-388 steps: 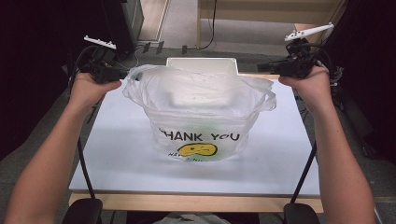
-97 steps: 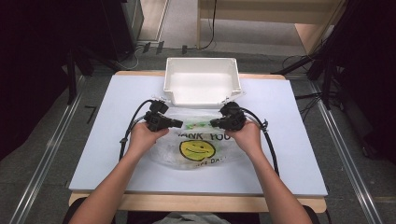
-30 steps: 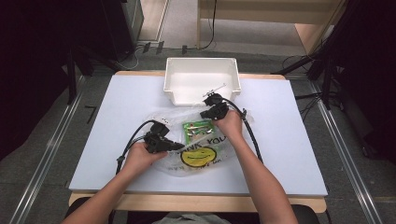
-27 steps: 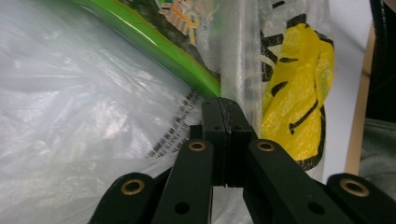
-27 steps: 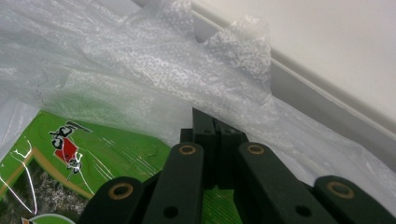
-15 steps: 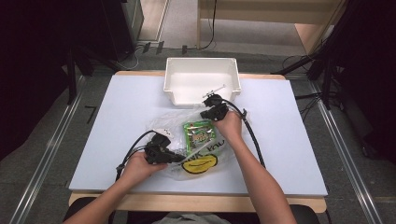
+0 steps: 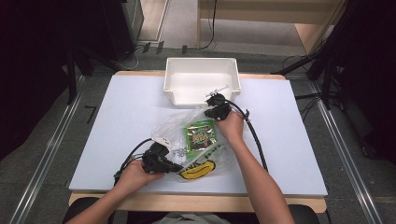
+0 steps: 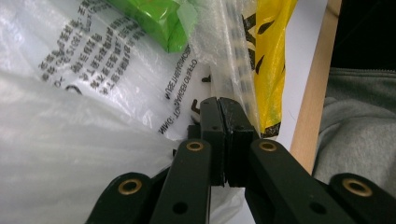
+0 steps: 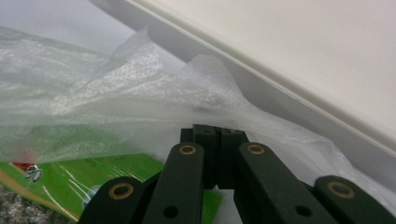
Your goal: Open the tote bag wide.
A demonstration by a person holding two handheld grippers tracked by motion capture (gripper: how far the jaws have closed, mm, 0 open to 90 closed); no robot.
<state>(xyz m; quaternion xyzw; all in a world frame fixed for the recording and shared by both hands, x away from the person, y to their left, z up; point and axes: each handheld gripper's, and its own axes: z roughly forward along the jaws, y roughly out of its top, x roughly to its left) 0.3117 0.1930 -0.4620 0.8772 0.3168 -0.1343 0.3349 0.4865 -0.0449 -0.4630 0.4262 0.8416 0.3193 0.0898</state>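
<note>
White tabletop [image 7: 116, 116], tray [image 7: 201, 83] at the back. Plastic bag [image 7: 177, 128] with a green packet [image 7: 201, 136] lies mid-table; both grippers, left [image 7: 175, 167] and right [image 7: 214, 103], are clamped shut on its film.

Lighting's pretty even from overhead: the white surface [image 7: 116, 121] is bright, while the frame's left and right edges sink into near black. Soft shadows only. Glare on the plastic bag [image 8: 70, 154] in the left gripper view; close-up jaws look slightly soft.
</note>
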